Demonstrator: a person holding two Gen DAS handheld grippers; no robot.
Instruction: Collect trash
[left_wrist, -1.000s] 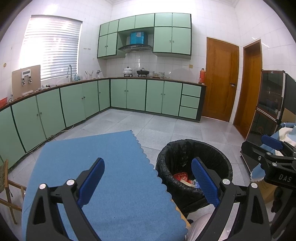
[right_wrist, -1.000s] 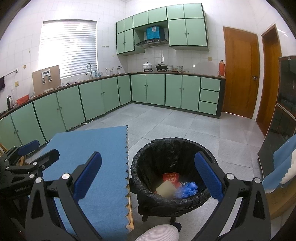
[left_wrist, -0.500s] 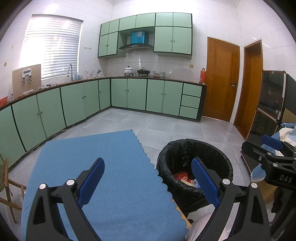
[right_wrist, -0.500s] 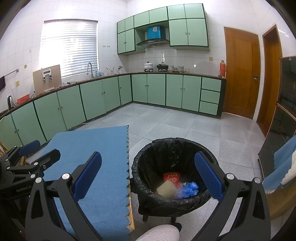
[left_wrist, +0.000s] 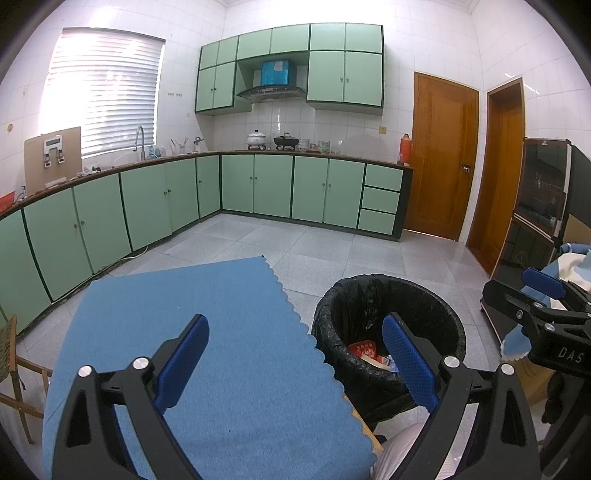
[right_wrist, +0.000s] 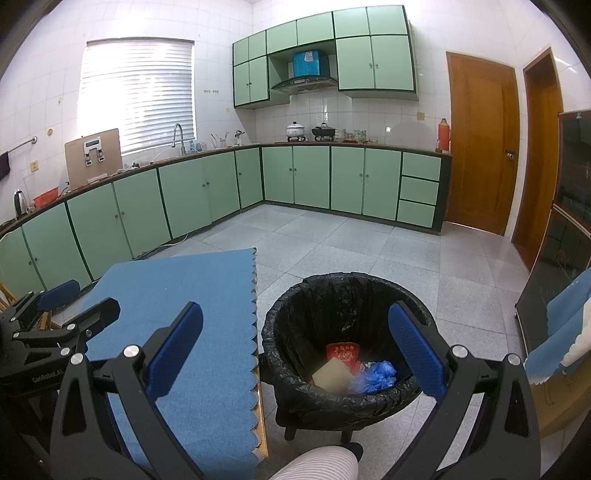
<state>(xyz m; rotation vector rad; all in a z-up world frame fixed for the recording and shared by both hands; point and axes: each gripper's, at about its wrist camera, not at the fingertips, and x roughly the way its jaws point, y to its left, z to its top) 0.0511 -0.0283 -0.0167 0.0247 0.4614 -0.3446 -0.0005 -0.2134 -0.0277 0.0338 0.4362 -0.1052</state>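
White letters "DAS" stand on the black body of the right gripper (left_wrist: 561, 354), seen at the right edge of the left wrist view. White letters "GenRoboAI", partly cut off by the frame in front, stand on the black body of the left gripper (right_wrist: 40, 378) in the right wrist view. The red packet (right_wrist: 342, 352) in the trash bin (right_wrist: 369, 400) carries gold print too small to read.
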